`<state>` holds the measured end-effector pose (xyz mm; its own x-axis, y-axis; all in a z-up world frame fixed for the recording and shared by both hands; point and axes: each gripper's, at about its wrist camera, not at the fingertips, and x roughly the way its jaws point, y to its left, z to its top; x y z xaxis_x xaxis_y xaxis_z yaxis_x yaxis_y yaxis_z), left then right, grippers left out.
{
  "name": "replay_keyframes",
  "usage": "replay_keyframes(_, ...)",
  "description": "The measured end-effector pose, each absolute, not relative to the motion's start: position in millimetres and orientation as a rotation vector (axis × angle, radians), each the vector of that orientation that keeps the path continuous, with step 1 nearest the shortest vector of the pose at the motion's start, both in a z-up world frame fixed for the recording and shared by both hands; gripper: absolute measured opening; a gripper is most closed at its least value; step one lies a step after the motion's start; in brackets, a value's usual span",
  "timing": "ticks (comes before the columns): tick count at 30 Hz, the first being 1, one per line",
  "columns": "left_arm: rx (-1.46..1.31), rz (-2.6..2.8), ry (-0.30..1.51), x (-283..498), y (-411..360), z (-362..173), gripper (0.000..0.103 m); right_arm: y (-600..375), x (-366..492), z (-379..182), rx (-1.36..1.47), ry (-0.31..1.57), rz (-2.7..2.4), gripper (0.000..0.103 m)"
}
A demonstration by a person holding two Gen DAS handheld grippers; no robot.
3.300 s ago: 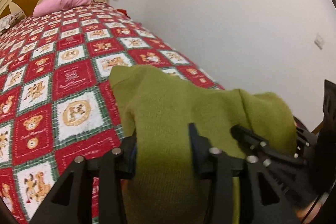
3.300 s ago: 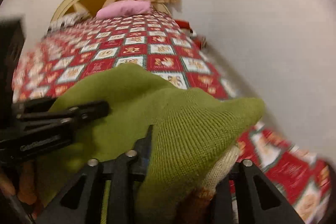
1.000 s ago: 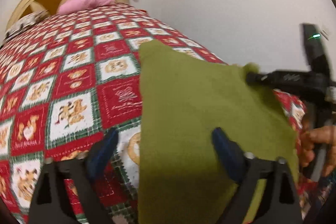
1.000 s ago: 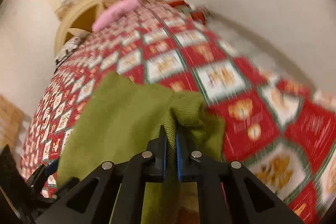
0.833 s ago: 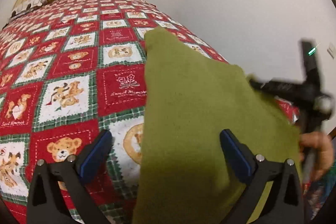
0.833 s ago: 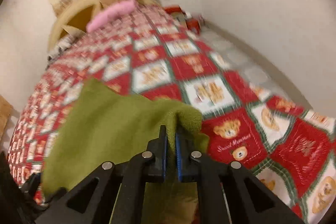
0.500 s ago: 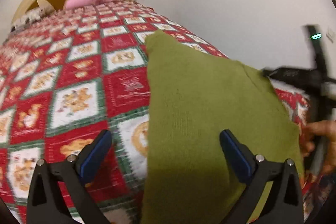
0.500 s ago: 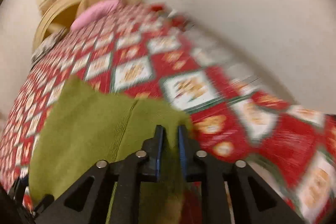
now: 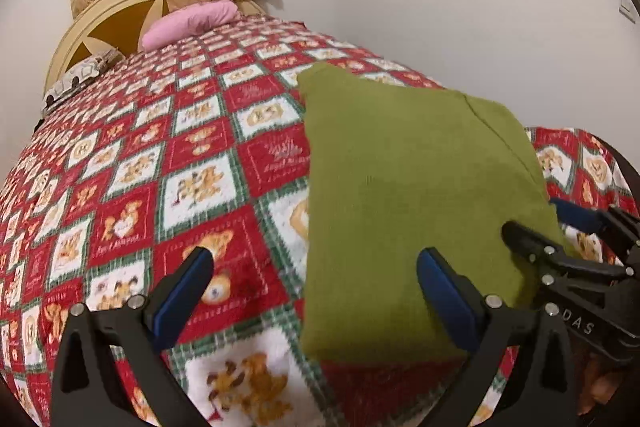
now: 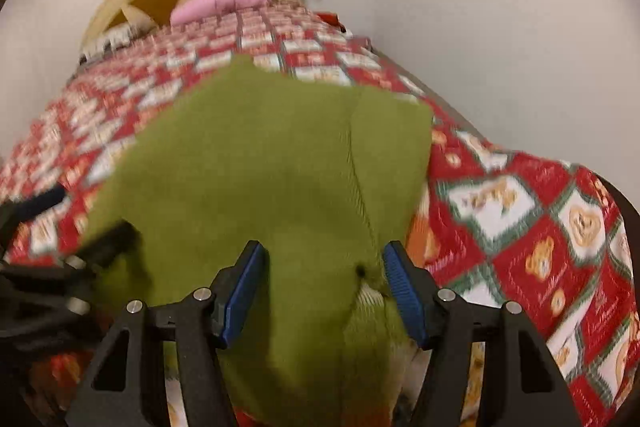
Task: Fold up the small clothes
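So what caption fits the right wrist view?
Right claw opening over a folded green garment on a teddy-bear quilt.

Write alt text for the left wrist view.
A folded green garment lies flat on a red teddy-bear quilt. The open left claw hovers at its near edge; the right claw, opening, is at its right edge.

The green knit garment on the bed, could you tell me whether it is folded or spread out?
Folded. The green garment lies flat on the patterned quilt as a compact rectangle with straight edges, no sleeves showing.
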<state>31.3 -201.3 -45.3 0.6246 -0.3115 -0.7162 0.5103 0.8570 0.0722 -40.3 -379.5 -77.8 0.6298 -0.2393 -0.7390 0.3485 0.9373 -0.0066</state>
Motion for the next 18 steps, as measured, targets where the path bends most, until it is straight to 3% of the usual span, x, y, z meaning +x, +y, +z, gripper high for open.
replay_keyframes(18,0.282,-0.567,0.672,-43.7,-171.2,-7.8,0.103,-340.6,-182.4,12.3,0.213,0.635,-0.417,0.069)
